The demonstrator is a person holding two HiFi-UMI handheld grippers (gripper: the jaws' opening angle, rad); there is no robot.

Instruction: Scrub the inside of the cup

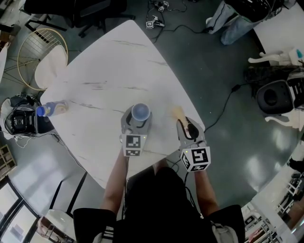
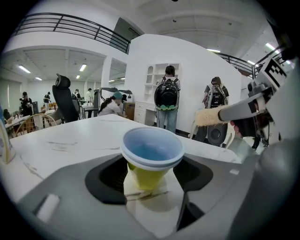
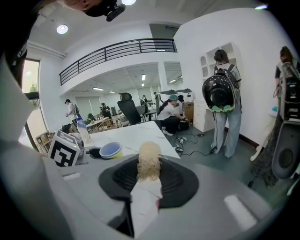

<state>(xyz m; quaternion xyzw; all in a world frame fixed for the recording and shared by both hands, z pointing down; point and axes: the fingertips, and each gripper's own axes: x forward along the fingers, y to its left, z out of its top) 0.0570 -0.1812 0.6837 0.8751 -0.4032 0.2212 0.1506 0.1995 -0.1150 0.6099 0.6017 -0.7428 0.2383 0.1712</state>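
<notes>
A yellow cup with a blue inside [image 1: 140, 112] stands upright on the white marble table [image 1: 118, 66]. My left gripper [image 1: 138, 117] has its jaws around the cup, pads against its sides just under the rim; the left gripper view shows the cup [image 2: 152, 150] between them. My right gripper [image 1: 189, 129] is to the right of the cup, shut on the white handle of a brush [image 1: 179, 114] whose tan bristles point away from me. In the right gripper view the brush [image 3: 149, 161] sticks up between the jaws, with the cup [image 3: 111, 150] off to the left.
A plastic bottle with a blue cap [image 1: 51, 109] lies near the table's left edge. A wire chair [image 1: 40, 57] stands beyond that edge. The table's right edge runs close past my right gripper. Cables [image 1: 156, 14] lie on the floor; people with backpacks [image 2: 167, 96] stand farther off.
</notes>
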